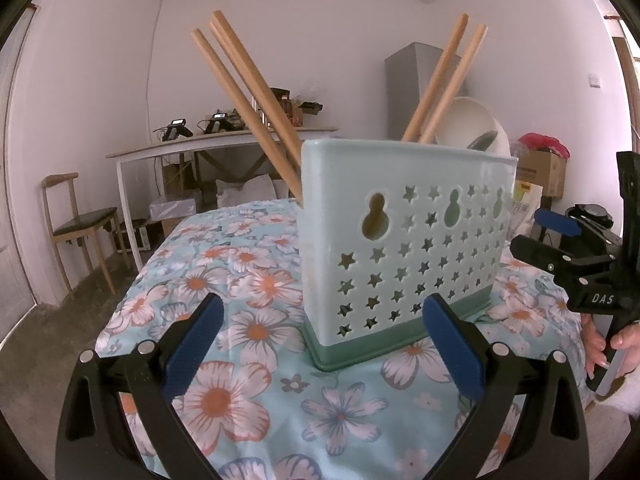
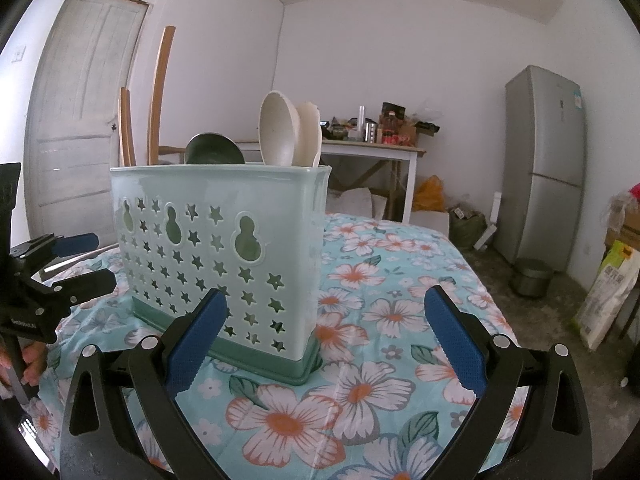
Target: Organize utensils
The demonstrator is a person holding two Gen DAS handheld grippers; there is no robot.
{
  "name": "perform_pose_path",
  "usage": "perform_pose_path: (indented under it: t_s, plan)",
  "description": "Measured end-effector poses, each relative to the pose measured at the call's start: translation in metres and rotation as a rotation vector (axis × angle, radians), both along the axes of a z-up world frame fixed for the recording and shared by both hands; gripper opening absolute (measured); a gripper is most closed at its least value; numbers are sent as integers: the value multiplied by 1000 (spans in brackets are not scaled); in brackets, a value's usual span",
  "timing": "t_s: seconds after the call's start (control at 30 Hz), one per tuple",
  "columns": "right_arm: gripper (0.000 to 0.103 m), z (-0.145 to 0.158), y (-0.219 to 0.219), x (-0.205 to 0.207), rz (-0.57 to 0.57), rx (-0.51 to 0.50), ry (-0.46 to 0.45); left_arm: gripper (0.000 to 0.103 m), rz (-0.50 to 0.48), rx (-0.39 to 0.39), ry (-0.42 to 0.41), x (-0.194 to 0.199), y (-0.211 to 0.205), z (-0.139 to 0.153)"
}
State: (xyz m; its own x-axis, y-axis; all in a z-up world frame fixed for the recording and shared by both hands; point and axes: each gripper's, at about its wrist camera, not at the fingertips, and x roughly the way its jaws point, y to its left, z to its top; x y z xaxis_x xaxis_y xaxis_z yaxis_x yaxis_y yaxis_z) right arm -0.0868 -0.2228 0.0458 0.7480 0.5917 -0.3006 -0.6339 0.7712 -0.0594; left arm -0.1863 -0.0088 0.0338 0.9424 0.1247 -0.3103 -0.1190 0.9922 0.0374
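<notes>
A pale green utensil holder (image 1: pixel 404 184) with star-shaped holes stands upright on the floral tablecloth (image 1: pixel 248 280). Wooden chopsticks (image 1: pixel 248 92) lean out of it to the left, and another pair (image 1: pixel 444 80) leans right. In the right wrist view the holder (image 2: pixel 224 188) also holds a dark green spoon (image 2: pixel 214 150) and two white spoons (image 2: pixel 280 128), beside the chopsticks (image 2: pixel 160 96). My left gripper (image 1: pixel 322 320) is open and empty just in front of the holder's left end. My right gripper (image 2: pixel 326 312) is open and empty at the holder's right corner. Each gripper shows in the other's view: right gripper (image 1: pixel 536 238), left gripper (image 2: pixel 92 262).
The table drops off to the floor on the left (image 1: pixel 120 312) and right (image 2: pixel 492 280). A wooden chair (image 1: pixel 76 220) and a cluttered white side table (image 1: pixel 224 144) stand behind. A grey fridge (image 2: pixel 544 168), a metal bin (image 2: pixel 530 278) and a sack (image 2: pixel 608 292) are at the right.
</notes>
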Motion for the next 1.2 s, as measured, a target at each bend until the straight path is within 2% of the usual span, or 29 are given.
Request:
perform_pose_path:
  t_s: [1.2]
  plan:
    - [95,1,-1,1,0,0,1,98,2,-24,-7,-2,6,0]
